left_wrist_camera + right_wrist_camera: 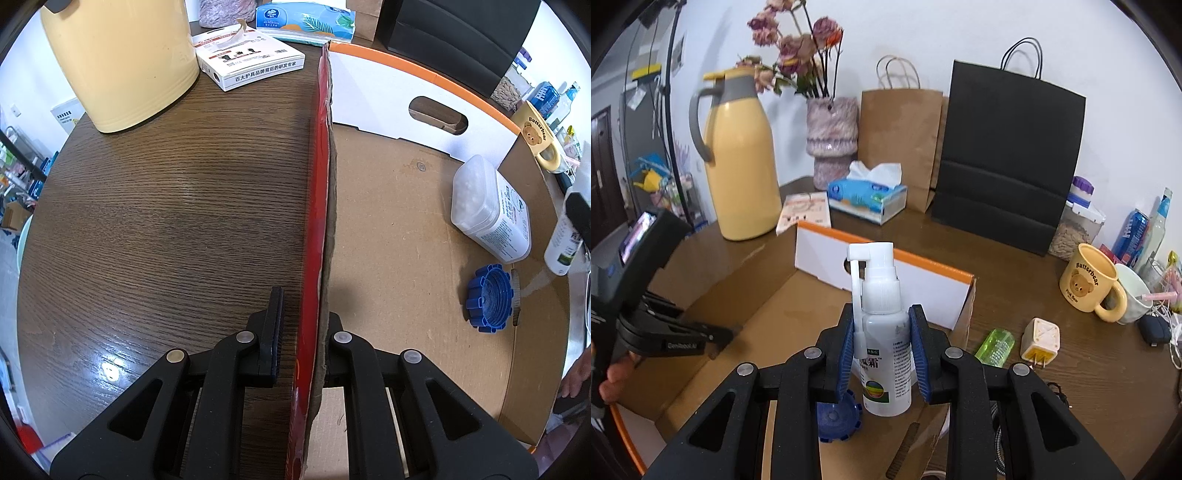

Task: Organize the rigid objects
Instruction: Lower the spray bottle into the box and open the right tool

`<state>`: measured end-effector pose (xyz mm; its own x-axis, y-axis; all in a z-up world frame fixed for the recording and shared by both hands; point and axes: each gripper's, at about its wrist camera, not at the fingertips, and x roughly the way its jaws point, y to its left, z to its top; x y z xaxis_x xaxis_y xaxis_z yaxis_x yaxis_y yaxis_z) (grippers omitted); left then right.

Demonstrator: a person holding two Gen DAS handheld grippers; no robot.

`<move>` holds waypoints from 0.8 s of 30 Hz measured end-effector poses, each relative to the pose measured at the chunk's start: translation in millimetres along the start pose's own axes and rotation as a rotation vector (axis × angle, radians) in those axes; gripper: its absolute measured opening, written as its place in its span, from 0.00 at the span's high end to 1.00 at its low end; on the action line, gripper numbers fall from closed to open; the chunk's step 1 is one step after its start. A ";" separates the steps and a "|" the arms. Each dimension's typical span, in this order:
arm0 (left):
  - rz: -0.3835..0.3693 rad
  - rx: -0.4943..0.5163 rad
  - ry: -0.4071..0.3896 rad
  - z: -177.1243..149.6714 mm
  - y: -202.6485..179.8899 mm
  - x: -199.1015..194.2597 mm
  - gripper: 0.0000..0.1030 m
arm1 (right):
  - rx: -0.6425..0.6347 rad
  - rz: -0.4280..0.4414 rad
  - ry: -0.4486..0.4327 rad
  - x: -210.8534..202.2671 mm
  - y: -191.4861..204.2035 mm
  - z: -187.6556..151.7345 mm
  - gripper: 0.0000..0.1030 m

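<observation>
My left gripper (310, 314) is shut on the side wall (319, 184) of a shallow cardboard box, red outside and brown inside. On the box floor (388, 221) lie a white plastic container (491, 210) and a blue ribbed cap (489, 302). My right gripper (882, 314) is shut on a white spray bottle (886, 325), held upright above the box's right part, with the blue cap (836, 417) just below it. The bottle (561, 251) also shows at the right edge of the left wrist view. The left gripper (716, 338) appears at the box's left wall, with a hand on its handle.
On the wooden table outside the box stand a yellow thermos jug (742, 173), a tissue pack (868, 199), a pink vase, brown and black paper bags, a yellow bear mug (1086, 280), a white plug adapter (1039, 341) and a green piece (995, 347). A flat white carton (251, 62) lies behind the box.
</observation>
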<state>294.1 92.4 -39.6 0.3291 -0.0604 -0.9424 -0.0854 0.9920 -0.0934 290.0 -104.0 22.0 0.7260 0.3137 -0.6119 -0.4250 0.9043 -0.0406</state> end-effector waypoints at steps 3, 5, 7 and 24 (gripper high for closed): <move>0.000 0.000 0.000 0.0 -0.1 0.0 0.93 | -0.006 -0.009 0.024 3.5 0.4 -2.1 0.70; 0.000 0.000 0.000 0.0 0.0 0.0 0.93 | -0.007 -0.013 0.033 4.8 0.5 -3.2 0.69; 0.000 0.000 0.000 0.0 -0.2 0.0 0.93 | -0.005 -0.022 0.038 5.6 -0.1 -3.3 0.69; 0.000 0.000 0.000 0.0 1.1 0.1 0.93 | 0.018 -0.067 0.029 -1.3 -4.9 -2.8 0.11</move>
<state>294.0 93.4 -39.8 0.3293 -0.0599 -0.9423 -0.0854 0.9920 -0.0929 289.7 -109.6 20.8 0.7364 0.2442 -0.6309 -0.3660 0.9281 -0.0680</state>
